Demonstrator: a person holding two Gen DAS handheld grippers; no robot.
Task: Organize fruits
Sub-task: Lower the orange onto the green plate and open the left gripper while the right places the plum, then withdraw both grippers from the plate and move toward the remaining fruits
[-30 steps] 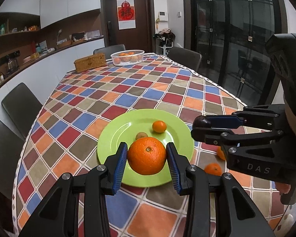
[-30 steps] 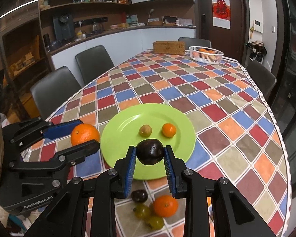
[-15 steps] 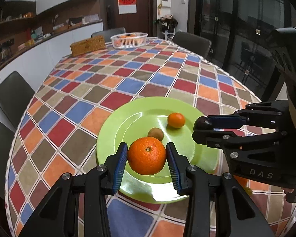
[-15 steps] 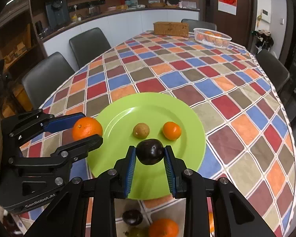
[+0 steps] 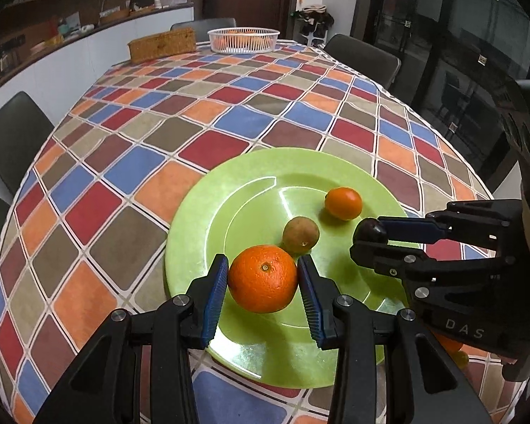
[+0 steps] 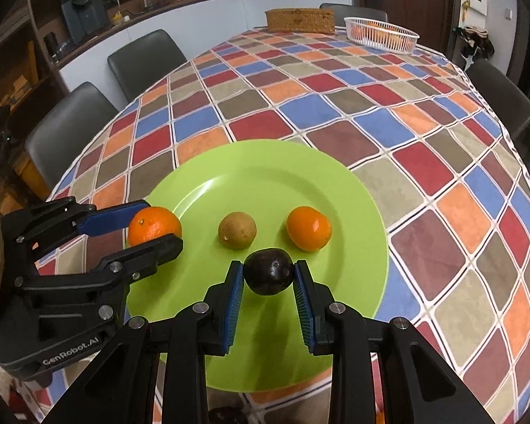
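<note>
A large orange (image 5: 262, 278) hangs over the near part of the green plate (image 5: 229, 190), with my left gripper (image 5: 263, 282) shut on it. My right gripper (image 6: 268, 275) is shut on a dark purple round fruit (image 6: 269, 271), low over the plate (image 6: 265, 169). On the plate lie a brownish kiwi-like fruit (image 6: 237, 230) and a small tangerine (image 6: 308, 228). In the right wrist view the left gripper (image 6: 155, 228) and its orange (image 6: 154, 226) hover over the plate's left rim. The left wrist view shows the right gripper (image 5: 371, 236) at the plate's right side.
A chequered cloth (image 6: 335, 113) covers the long table. At its far end stand a white basket (image 6: 381, 38) with oranges and a wicker box (image 6: 300, 20). Dark chairs (image 6: 70, 130) line the sides. More fruit lies off the plate's near edge, a dark one (image 6: 226, 415) and an orange one (image 5: 448, 344).
Both grippers have come down and forward over the green plate, still holding their fruit. The plate and its two fruits now look larger and closer in both views.
</note>
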